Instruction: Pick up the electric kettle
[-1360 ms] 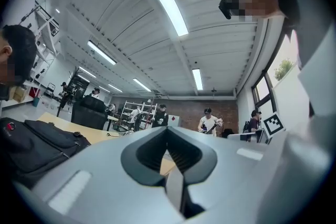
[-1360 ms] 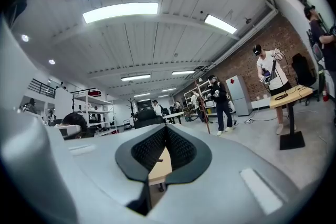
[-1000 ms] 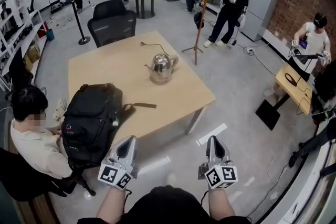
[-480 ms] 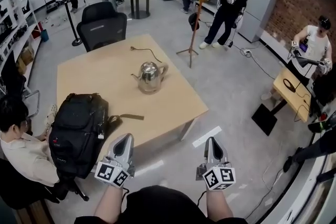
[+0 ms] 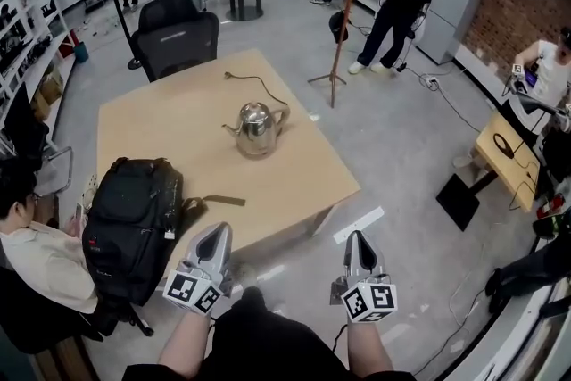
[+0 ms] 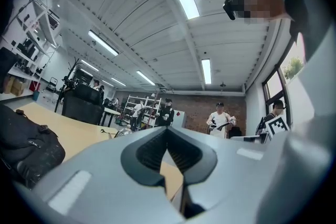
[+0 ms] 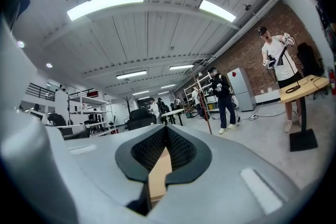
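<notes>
Open over the bare table from the near edge up to the electric kettle. Blocked at the left by a black backpack (strap trailing toward mid-table). Behind the kettle, a loose cord lying flat.

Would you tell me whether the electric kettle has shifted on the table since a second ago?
No. The electric kettle keeps its spot on the table, beside the loose cable and across from the backpack; only the camera shifted.
</notes>
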Tool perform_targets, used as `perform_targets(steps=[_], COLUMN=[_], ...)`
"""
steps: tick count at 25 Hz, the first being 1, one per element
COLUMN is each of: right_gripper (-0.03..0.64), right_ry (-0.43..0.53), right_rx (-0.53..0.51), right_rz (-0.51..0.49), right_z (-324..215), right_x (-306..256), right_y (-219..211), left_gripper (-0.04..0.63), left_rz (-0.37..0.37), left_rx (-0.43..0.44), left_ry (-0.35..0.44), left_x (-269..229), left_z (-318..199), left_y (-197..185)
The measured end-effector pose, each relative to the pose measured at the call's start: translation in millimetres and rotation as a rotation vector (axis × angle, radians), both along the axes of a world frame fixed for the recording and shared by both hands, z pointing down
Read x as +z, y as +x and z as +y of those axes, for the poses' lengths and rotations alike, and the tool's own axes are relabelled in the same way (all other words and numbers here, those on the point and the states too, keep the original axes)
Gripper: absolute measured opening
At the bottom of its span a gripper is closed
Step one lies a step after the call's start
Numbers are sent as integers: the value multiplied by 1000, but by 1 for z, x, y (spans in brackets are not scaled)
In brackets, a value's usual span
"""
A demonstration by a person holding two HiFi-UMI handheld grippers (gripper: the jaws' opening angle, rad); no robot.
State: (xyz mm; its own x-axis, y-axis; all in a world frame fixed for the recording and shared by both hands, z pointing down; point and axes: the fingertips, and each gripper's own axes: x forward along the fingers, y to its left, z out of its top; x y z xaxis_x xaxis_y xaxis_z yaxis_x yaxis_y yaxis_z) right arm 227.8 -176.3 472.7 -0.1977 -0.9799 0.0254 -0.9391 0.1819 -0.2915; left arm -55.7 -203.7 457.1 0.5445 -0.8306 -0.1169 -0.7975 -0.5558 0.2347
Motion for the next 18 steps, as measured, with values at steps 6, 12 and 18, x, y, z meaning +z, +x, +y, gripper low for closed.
perform_targets(steps=[6, 12, 18], right_gripper=[2, 2, 2], right_ry=[-10, 4, 4], right_rx=[3, 21, 12], right_rz=[7, 31, 33], right_z=[-29, -60, -82], right_x=[4, -5, -3], right_y=[-3, 2, -3], left_gripper=[-2, -2, -2], left_rz=[8, 33, 3], left_rx=[0, -5, 13], left_ry=[-7, -2, -18], left_x=[2, 1, 15], left_z=[-29, -73, -104], left_y=[-2, -3, -1])
